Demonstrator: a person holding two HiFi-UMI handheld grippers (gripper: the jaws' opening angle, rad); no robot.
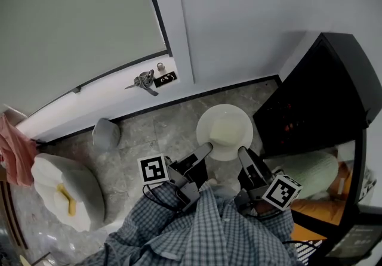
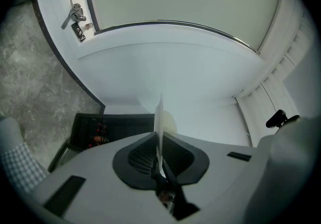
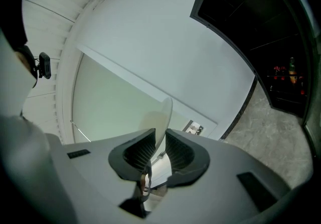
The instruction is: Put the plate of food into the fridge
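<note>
A white plate (image 1: 225,130) with pale food on it hangs over the grey marble floor, just left of the black fridge (image 1: 322,86). My left gripper (image 1: 205,149) is shut on the plate's near-left rim. My right gripper (image 1: 243,153) is shut on its near-right rim. In the left gripper view the plate (image 2: 160,120) shows edge-on as a thin white blade between the jaws of that gripper (image 2: 159,141). The right gripper view shows the plate's rim (image 3: 166,117) pinched the same way by that gripper (image 3: 159,141). The fridge's dark inside (image 3: 261,27) shows red items on a shelf.
A white door with a metal handle (image 1: 143,82) stands ahead to the left. On the floor are a grey bin (image 1: 106,133) and a white object with a yellow piece (image 1: 62,190). A pink cloth (image 1: 12,151) hangs at far left. My checked sleeves (image 1: 203,229) fill the bottom.
</note>
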